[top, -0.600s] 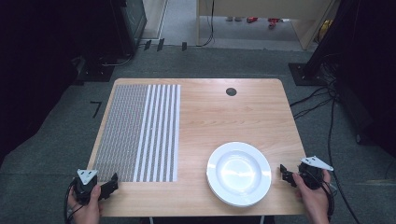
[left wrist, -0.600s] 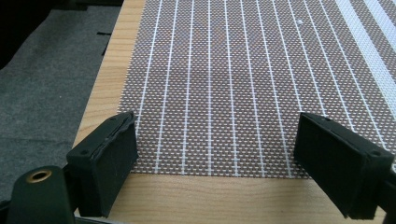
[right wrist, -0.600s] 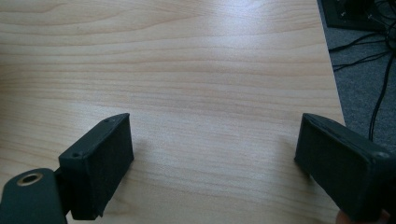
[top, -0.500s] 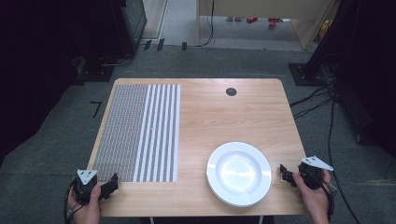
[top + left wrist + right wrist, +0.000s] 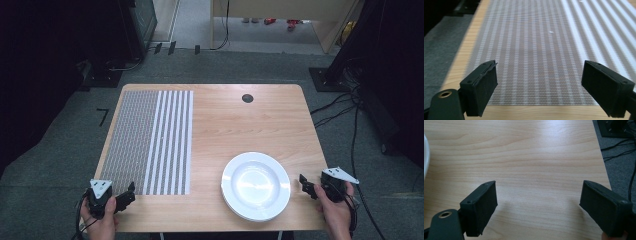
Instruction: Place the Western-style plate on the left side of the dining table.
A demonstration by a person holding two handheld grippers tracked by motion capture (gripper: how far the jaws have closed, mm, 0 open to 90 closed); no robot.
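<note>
A white plate (image 5: 256, 185) lies on the wooden table (image 5: 240, 130) near its front right; its rim (image 5: 425, 157) shows at the left edge of the right gripper view. A grey and white striped mat (image 5: 150, 140) covers the table's left part and spreads out ahead in the left gripper view (image 5: 544, 45). My left gripper (image 5: 131, 194) rests at the front left corner, just before the mat's near edge, jaws wide open and empty (image 5: 539, 87). My right gripper (image 5: 305, 184) sits at the front right edge, beside the plate, open over bare wood (image 5: 537, 205).
A round black grommet (image 5: 247, 98) sits in the table's far side. Cables (image 5: 350, 115) trail over the grey carpet to the right. Dark equipment stands at the far left and right of the table.
</note>
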